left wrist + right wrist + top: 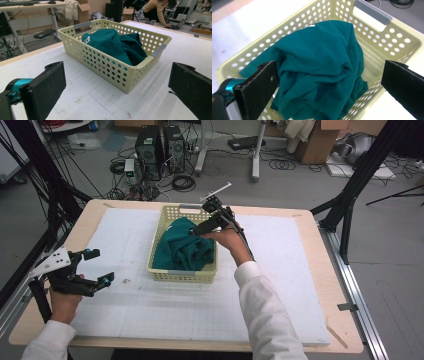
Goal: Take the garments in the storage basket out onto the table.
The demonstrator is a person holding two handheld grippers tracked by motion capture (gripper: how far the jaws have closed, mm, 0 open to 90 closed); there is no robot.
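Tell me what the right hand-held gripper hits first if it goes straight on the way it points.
Most likely the crumpled green cloth in the basket: the open right hand-held gripper aims at it, though depth is unclear.

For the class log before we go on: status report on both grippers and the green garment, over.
Right gripper open above the basket, holding nothing. Left gripper open, idle over the table. Green garment bunched in the basket. Nothing in the way.

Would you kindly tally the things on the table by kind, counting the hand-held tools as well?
Baskets: 1, the pale yellow basket.
Cloths: 1, the green cloth inside it.
Tools: 2, the left tool and the right tool.
Total: 4.
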